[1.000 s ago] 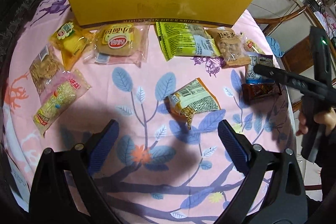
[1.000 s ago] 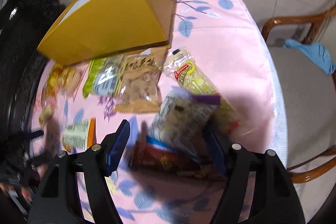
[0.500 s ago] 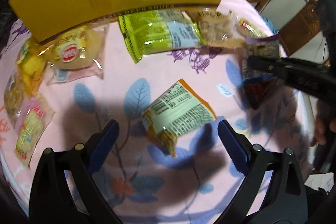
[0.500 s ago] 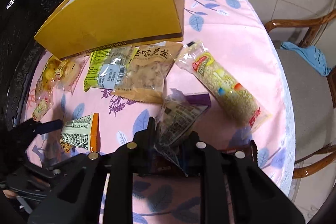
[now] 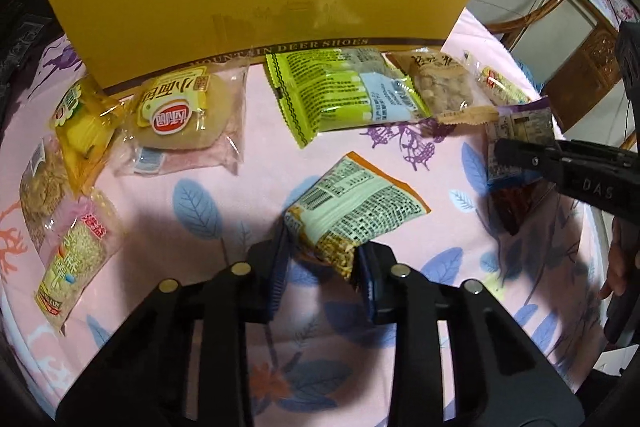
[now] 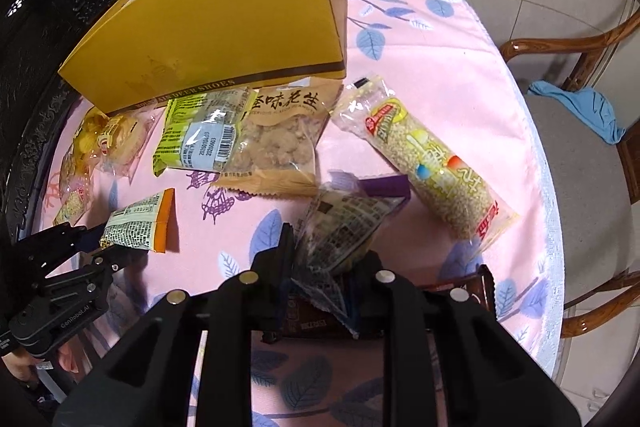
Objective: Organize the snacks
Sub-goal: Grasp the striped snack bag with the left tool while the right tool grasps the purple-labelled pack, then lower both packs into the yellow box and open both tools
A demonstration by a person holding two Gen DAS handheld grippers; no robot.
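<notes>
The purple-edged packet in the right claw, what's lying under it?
Under the purple-edged packet lies a dark brown snack packet on the pink tablecloth. The right claw covers most of it.

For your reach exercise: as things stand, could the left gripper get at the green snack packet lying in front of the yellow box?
Probably not yet. The left gripper is closing on the orange-edged packet, so its fingers are occupied. The pink cloth between it and the green packet looks free otherwise.

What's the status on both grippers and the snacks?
Left gripper closing on orange-edged packet. Right gripper shut on purple-topped packet. Yellow box stands behind the snack row, path over it unobstructed.
</notes>
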